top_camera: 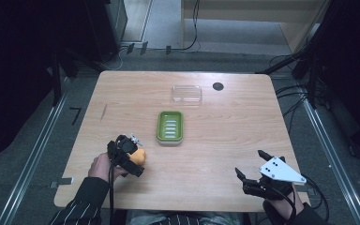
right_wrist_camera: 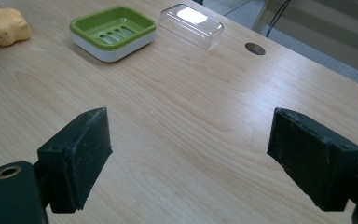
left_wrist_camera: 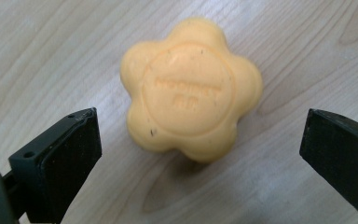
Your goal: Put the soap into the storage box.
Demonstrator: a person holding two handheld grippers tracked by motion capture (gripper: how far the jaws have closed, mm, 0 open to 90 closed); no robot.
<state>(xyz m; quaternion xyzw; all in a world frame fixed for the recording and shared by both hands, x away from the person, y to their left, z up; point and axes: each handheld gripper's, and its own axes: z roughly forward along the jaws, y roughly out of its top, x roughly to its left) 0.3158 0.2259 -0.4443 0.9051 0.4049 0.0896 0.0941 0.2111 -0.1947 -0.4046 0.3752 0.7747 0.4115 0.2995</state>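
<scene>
Bare wood is seen on both sides of the orange soap [left_wrist_camera: 191,88], and a clear gap is left between it and each spread jaw of the left gripper [left_wrist_camera: 200,140]. The straight path across the table [top_camera: 234,140] towards its far edge is blocked by the green soap dish [top_camera: 170,126], with the clear lid [top_camera: 186,93] beyond. Open tabletop is kept before the right gripper [right_wrist_camera: 191,163].

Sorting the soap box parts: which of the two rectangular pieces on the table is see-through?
The clear plastic lid, lying farther back on the wooden table near the dark round hole. The green slotted soap dish nearer the person is opaque.
</scene>
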